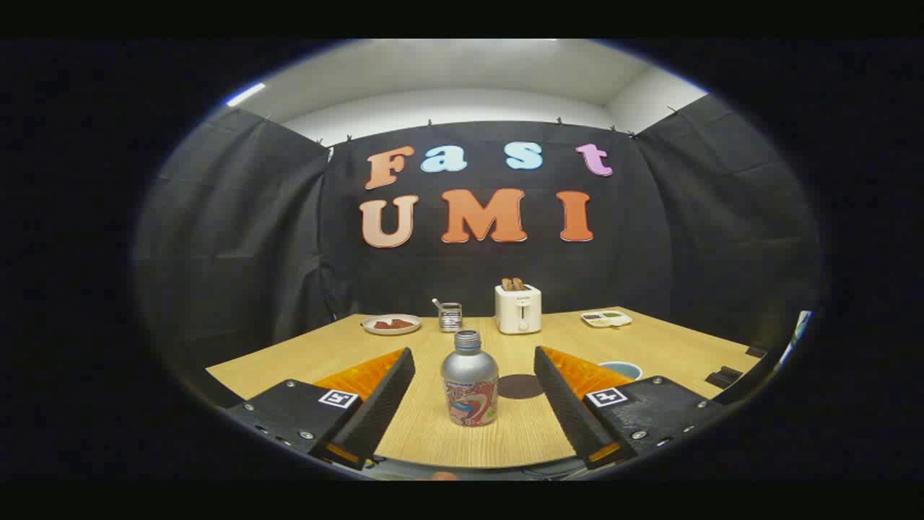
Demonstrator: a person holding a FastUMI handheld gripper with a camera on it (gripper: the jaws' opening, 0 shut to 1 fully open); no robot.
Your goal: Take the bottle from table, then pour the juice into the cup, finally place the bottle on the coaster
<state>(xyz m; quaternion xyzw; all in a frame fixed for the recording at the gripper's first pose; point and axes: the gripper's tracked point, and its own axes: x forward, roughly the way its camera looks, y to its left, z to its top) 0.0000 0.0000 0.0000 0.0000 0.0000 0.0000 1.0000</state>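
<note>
Gripper (474,393) jaws spread wide, bottle (469,381) upright between them, untouched; coaster (520,386) just beyond.

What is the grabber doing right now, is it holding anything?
Gripper: open, holding nothing; the silver metal bottle with the colourful label stands upright on the wooden table between its fingers, untouched.

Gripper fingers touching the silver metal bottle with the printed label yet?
Apart. In the gripper view the silver metal bottle stands upright between the open fingers, with bare wooden table showing on both sides of it.
</note>
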